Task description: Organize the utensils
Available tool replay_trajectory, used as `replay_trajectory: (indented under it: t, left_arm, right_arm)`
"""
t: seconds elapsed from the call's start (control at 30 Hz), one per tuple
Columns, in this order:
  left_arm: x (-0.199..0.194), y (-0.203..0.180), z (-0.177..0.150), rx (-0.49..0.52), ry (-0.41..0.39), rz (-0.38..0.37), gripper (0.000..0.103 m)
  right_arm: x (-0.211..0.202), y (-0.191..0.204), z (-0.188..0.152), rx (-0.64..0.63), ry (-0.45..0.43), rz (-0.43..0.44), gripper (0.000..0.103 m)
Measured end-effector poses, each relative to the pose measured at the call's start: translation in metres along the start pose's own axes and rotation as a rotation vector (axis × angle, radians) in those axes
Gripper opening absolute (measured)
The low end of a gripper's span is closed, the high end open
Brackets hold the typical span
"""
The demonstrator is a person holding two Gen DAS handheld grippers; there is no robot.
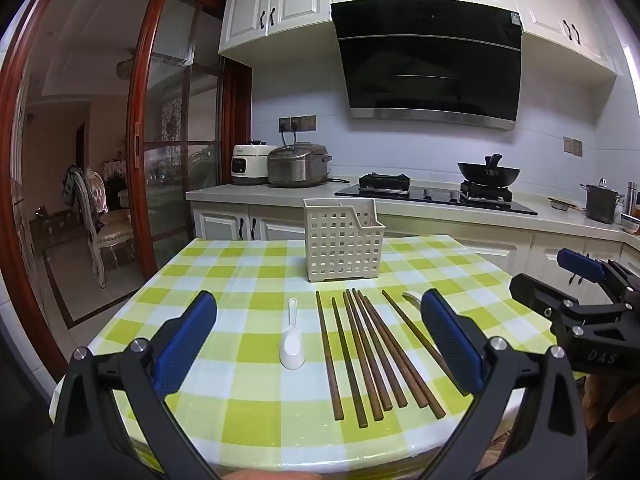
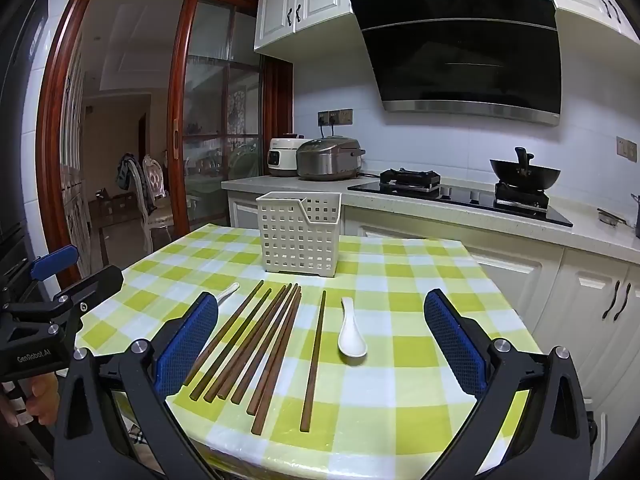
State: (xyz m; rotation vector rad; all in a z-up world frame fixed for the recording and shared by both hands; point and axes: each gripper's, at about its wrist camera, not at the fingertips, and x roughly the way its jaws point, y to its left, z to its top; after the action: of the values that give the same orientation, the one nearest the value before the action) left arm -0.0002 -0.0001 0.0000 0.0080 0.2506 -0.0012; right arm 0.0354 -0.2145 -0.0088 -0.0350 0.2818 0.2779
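On a table with a green-and-white checked cloth (image 1: 240,276) lie several brown wooden chopsticks (image 1: 372,352) side by side, with a white spoon (image 1: 291,344) to their left. A second white spoon (image 1: 412,298) is partly hidden behind my left gripper's right finger. A cream perforated utensil basket (image 1: 342,240) stands upright behind them. My left gripper (image 1: 318,296) hovers open over the near edge, holding nothing. The right gripper (image 2: 320,298) is also open and empty above the chopsticks (image 2: 260,340), with one spoon (image 2: 352,336) on the right and the basket (image 2: 300,236) beyond.
A kitchen counter (image 1: 560,216) with two rice cookers (image 1: 298,164), a hob, a wok (image 1: 489,172) and a pot runs behind the table. A wood-framed glass sliding door (image 1: 172,160) stands at left, with a chair beyond it. Each gripper shows at the edge of the other's view.
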Motion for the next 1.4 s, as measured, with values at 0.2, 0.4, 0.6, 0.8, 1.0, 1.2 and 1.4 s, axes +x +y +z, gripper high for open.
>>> replay_trajectory:
  t: [0.2,0.4,0.6,0.8,1.0,1.2,1.4]
  left_arm:
    - [-0.0002,0.0002,0.0001,-0.004,0.001,-0.001,0.099]
    - [0.0001,0.0003,0.0001,-0.004,0.004,0.000,0.099]
    - [0.0003,0.0002,0.0001,-0.004,0.005,0.000,0.099]
    - [0.0002,0.0002,0.0001,-0.003,0.004,0.000,0.099]
    - [0.0002,0.0002,0.0001,-0.003,0.004,-0.001,0.099]
    - [0.0002,0.0002,0.0001,-0.004,0.004,-0.001,0.099]
    - [0.0002,0.0001,0.0001,-0.002,0.004,0.000,0.099]
  right_arm:
    - [0.0009,-0.0006,-0.0004,0.004,-0.006,0.002,0.097]
    - [0.0022,-0.0009,-0.0011,0.006,-0.002,0.002,0.097]
    - [0.0016,-0.0002,-0.0006,0.008,0.000,0.003,0.097]
    - [0.0016,0.0000,-0.0007,0.010,0.000,0.004,0.097]
    - [0.0019,0.0001,-0.0010,0.011,0.001,0.004,0.097]
    - [0.0025,0.0000,-0.0013,0.012,0.002,0.005,0.097]
    - [0.0019,0.0026,-0.0030,0.014,0.003,0.005,0.097]
